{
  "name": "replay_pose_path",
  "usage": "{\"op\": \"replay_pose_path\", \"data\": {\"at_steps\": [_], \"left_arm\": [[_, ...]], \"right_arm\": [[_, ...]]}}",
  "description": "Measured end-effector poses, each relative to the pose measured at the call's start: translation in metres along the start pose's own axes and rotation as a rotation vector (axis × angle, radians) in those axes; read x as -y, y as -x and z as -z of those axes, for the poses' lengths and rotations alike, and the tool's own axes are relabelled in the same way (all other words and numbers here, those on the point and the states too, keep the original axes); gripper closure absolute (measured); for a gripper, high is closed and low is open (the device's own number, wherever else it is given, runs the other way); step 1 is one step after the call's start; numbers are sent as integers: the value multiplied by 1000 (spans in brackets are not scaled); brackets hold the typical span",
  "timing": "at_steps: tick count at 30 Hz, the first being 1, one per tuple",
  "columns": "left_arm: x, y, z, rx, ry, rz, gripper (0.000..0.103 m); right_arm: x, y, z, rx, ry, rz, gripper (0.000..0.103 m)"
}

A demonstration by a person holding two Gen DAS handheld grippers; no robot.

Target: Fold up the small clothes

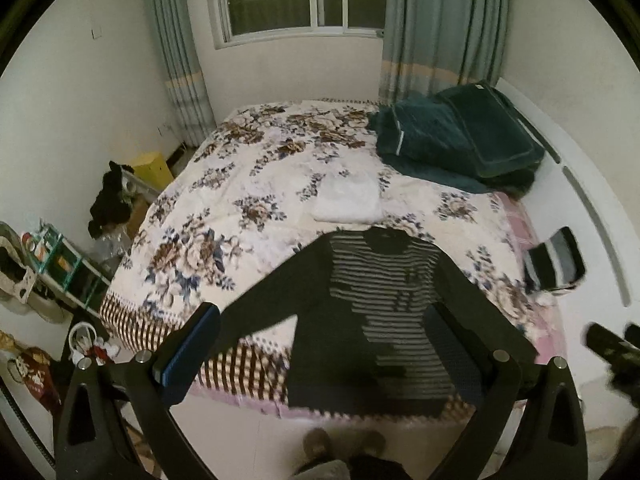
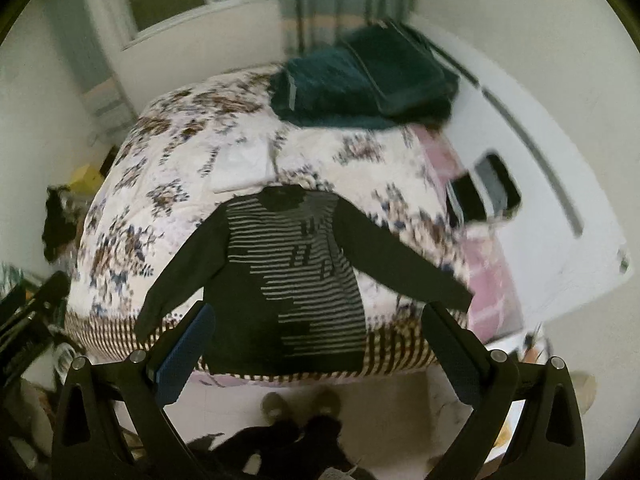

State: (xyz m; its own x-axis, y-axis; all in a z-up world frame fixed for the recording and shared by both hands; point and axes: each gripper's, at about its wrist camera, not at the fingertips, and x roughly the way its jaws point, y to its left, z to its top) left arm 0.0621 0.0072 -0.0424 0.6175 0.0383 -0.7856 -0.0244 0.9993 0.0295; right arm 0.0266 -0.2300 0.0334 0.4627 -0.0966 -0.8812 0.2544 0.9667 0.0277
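So the striped black sweater [image 1: 376, 320] is laid flat on the floral bedspread [image 1: 240, 200], sleeves spread, hem at the near edge, probably so both sleeves are easy to reach for folding. The left gripper [image 1: 328, 344] and right gripper [image 2: 320, 340] both hang above the hem, jaws wide, holding nothing. Just past the collar sits a folded white garment [image 1: 348, 198], likely parked out of the way.

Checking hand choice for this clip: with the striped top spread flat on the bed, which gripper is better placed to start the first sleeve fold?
Left, marginally. The left gripper is open over the striped top, close to its sleeve; the right gripper, also open, hangs further back.
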Motion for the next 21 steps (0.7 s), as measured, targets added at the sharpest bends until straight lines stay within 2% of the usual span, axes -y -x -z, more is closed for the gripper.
{"op": "replay_pose_path", "data": {"at_steps": [4, 5, 6, 9, 13, 16, 18, 19, 21], "left_arm": [[-4, -58, -2, 2, -2, -40, 0], [-3, -78, -2, -1, -7, -53, 0], [-1, -96, -1, -16, -13, -69, 0], [10, -143, 8, -85, -38, -109, 0], [31, -210, 22, -187, -55, -183, 0], [45, -251, 33, -257, -71, -237, 0], [58, -283, 44, -315, -71, -278, 0], [63, -297, 49, -337, -67, -290, 0], [74, -330, 61, -389, -66, -318, 0]], "right_arm": [[81, -68, 0, -94, -226, 51, 0], [114, -88, 1, -115, -303, 75, 0], [132, -99, 6, -122, -342, 90, 0], [225, -152, 21, -167, -528, 164, 0], [327, -227, 45, -214, -696, 204, 3], [406, -304, 68, -246, -827, 180, 7], [459, -373, 91, -295, -945, 114, 13], [465, -391, 100, -314, -981, 99, 17], [493, -452, 130, -370, -1097, 52, 21]]}}
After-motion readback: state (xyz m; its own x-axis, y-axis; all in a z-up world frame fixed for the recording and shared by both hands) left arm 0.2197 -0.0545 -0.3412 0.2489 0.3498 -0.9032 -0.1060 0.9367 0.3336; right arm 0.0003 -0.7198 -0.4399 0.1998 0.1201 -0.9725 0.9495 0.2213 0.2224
